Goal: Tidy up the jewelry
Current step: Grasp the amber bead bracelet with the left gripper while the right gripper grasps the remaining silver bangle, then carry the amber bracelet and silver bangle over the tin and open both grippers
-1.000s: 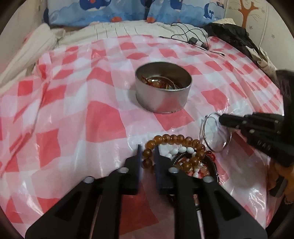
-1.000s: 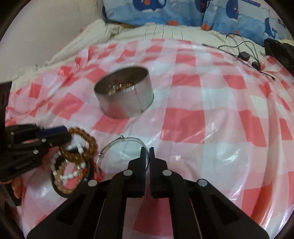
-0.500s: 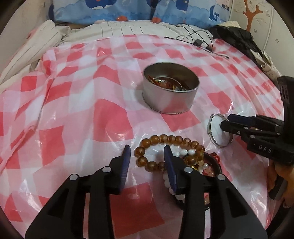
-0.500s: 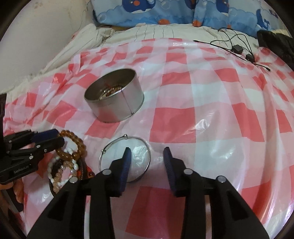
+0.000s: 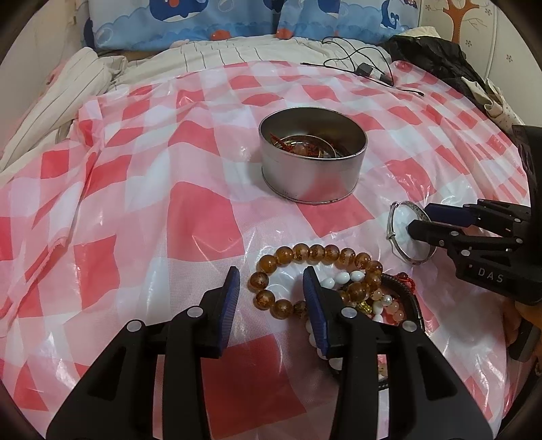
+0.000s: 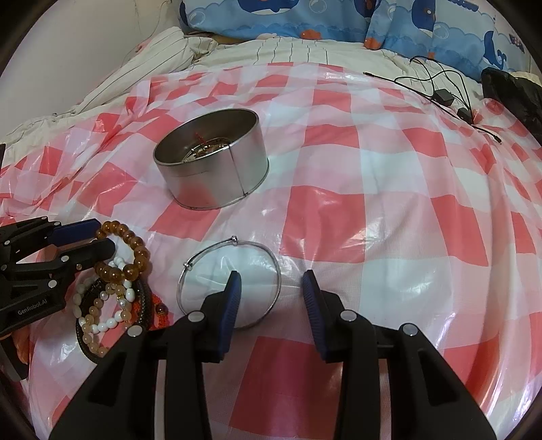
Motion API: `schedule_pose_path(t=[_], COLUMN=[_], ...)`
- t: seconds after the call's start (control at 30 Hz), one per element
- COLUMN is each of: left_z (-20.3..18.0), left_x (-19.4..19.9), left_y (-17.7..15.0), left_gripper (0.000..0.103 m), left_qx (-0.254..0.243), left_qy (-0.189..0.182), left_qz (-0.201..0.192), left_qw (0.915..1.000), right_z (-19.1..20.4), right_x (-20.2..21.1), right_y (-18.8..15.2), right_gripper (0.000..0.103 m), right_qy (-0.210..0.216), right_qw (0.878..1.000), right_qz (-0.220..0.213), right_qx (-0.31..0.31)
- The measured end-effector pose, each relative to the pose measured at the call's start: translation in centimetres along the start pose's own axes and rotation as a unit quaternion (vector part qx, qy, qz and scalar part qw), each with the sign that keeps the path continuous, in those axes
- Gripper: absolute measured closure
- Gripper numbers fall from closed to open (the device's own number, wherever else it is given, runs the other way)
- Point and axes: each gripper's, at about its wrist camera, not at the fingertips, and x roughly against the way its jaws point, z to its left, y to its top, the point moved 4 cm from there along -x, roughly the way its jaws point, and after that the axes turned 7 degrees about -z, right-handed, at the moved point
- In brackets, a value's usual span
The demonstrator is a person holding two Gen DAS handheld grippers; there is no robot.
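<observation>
Both sets of fingers are spread apart and grasping nothing, having just been opening. On the left gripper (image 5: 271, 281) they straddle the near arc of the amber bead bracelet (image 5: 311, 267), with a few beads sitting between the jaws but no pad touching them as far as I can tell. The right gripper (image 6: 271, 284) hangs over the silver bangle (image 6: 230, 281), one finger inside the ring and one outside, so the wire's right side lies between the jaws.

Handling guess: the bangle is thin stiff wire, light and slippery, so I'd pinch straight across the wire. The beads are strung, so they'll droop and swing; grab across one or two beads. Just beside them sits a tangle of white and peach bead bracelets (image 6: 101, 304) on a dark cord ring, which could snag and come along.

Further back on the red checked plastic sheet (image 5: 203, 216) is the round metal tin (image 5: 313, 162). The left view looks down into it and shows bracelets already inside; the right view mostly shows its seamed wall. Behind that are charger cables (image 6: 440, 94) and whale-print pillows (image 5: 237, 20).
</observation>
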Motion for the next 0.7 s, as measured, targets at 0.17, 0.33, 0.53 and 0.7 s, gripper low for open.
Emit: schedule_pose_path(t=[0.17, 0.33, 0.53, 0.7], left_z=[-0.2, -1.1, 0.3, 0.4], left_x=[-0.1, 0.5, 1.9, 1.9], left_y=[-0.1, 0.2, 1.3, 1.5], left_gripper=[0.065, 0.093, 0.093, 0.093], left_qx=[-0.012, -0.033, -0.001, 0.004], left_qy=[0.003, -0.015, -0.017, -0.015], left_qz=[0.000, -0.007, -0.041, -0.044], left_qw=[0.9999, 0.9993, 0.9990, 0.9989], right_z=[0.1, 0.1, -0.1, -0.1], right_x=[-0.1, 0.3, 1.3, 1.8], right_y=[0.0, 0.2, 0.9, 1.3], right_gripper=[0.066, 0.099, 0.099, 0.099], right_qy=[0.003, 0.034, 0.062, 0.066], right_qw=[1.000, 0.999, 0.997, 0.996], right_qz=[0.001, -0.006, -0.028, -0.039], right_qx=[0.003, -0.014, -0.042, -0.045])
